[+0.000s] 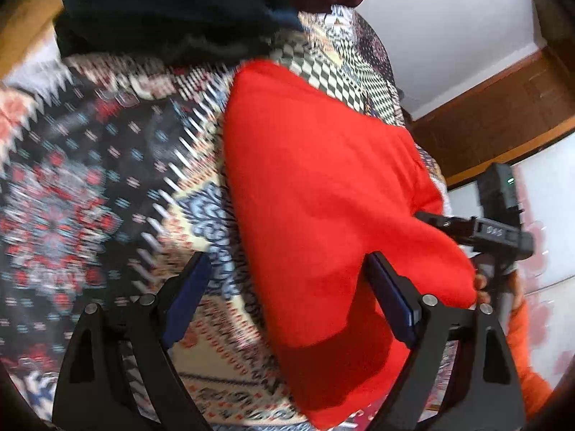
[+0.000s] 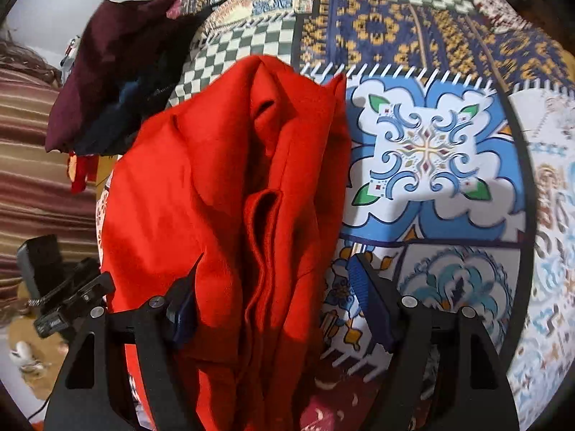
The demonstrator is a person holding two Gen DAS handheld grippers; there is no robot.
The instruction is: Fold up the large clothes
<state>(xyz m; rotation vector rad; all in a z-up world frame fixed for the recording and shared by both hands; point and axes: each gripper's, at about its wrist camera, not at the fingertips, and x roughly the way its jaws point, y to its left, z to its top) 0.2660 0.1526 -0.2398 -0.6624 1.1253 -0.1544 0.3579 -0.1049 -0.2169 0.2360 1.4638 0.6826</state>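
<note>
Left tongs (image 1: pixel 287 280): jaws spread wide, gripping nothing; blue pads to either side of the edge of a bright red folded fabric garment (image 1: pixel 323 208), right pad just against it.

Right tongs (image 2: pixel 276 287): jaws spread wide, nothing clamped; left pad sunk among the garment's (image 2: pixel 233 186) bunched folds, right pad over bare cover.

Garment: lies creased and partly folded on a patchwork-patterned bed cover (image 2: pixel 427 151), printed with blue floral tiles and green checks.

Beyond: heap of dark maroon and navy clothes (image 2: pixel 111 75) at the cover's far edge, just beside the garment's top.
</note>
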